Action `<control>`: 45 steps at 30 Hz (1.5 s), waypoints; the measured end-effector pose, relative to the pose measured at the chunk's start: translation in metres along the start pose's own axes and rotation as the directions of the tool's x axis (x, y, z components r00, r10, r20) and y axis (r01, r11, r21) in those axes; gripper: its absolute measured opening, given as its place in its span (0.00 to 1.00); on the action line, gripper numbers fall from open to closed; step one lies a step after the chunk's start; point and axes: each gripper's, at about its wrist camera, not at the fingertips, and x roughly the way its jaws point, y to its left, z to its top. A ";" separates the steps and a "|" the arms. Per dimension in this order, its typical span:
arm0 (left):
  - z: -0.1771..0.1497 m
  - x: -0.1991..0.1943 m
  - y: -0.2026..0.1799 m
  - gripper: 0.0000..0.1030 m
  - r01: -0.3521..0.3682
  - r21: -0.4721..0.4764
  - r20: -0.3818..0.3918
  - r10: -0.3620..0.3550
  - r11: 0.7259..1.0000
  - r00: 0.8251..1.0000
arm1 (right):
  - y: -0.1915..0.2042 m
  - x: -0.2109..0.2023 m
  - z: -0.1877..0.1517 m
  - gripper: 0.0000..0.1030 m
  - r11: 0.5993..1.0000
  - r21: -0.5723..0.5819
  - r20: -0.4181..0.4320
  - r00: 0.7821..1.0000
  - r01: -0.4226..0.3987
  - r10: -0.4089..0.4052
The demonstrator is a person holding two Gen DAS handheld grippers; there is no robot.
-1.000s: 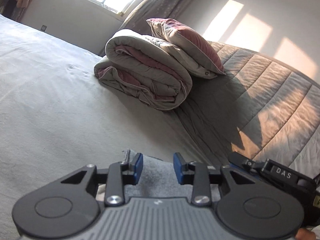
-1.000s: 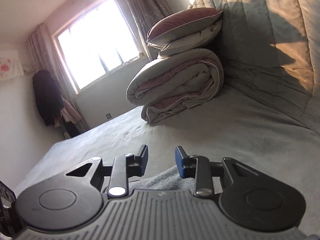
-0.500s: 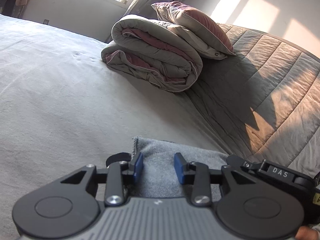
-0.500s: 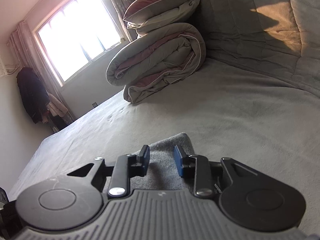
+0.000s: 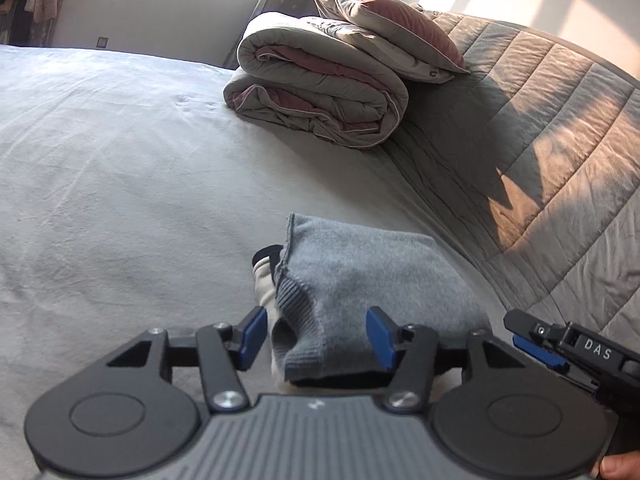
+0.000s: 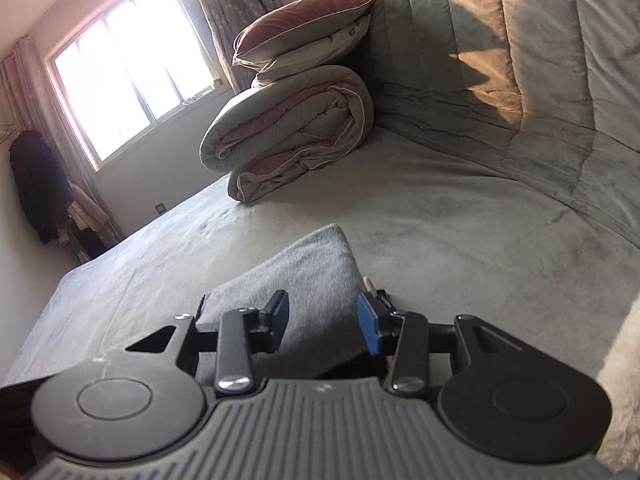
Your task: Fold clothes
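A folded grey knit garment (image 5: 360, 276) lies on the bed sheet (image 5: 120, 184), with a white and black cloth edge (image 5: 265, 276) showing under its left side. My left gripper (image 5: 316, 336) is open, its blue pads on either side of the garment's near ribbed edge. The right gripper shows at the right of this view (image 5: 536, 346). In the right wrist view the same grey garment (image 6: 304, 272) lies under my right gripper (image 6: 324, 322), which is open with the fabric between its pads.
A rolled grey and mauve duvet (image 5: 316, 100) with a pillow (image 5: 384, 28) on top sits at the head of the bed. A quilted grey headboard (image 5: 552, 140) rises on the right. A window (image 6: 132, 84) and hanging clothes (image 6: 36, 188) are beyond the bed.
Both grippers have opened wider and drawn back. More of the grey garment now shows, lying folded on the sheet.
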 end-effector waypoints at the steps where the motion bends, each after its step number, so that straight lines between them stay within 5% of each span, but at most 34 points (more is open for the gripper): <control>1: -0.002 -0.008 -0.001 0.60 -0.009 0.014 -0.008 0.009 1.000 1.000 | 0.004 -0.006 -0.005 0.43 1.000 -0.013 -0.010 1.000 0.011 -0.011; 16: -0.023 -0.064 -0.005 0.92 -0.118 0.156 -0.126 0.138 0.981 0.982 | 0.056 -0.070 -0.031 0.72 0.994 -0.067 -0.115 0.989 0.087 -0.094; 21: -0.025 -0.073 -0.010 1.00 -0.152 0.211 -0.183 0.192 0.966 0.964 | 0.068 -0.080 -0.034 1.00 0.989 -0.076 -0.138 0.981 0.123 -0.132; 31: -0.033 -0.088 -0.025 1.00 -0.195 0.320 -0.224 0.274 0.927 0.935 | 0.080 -0.096 -0.028 1.00 0.985 -0.075 -0.210 0.963 0.155 -0.168; 45: -0.033 -0.122 -0.029 1.00 -0.190 0.318 -0.207 0.264 0.929 0.942 | 0.096 -0.122 -0.033 1.00 0.977 -0.138 -0.229 0.955 0.162 -0.190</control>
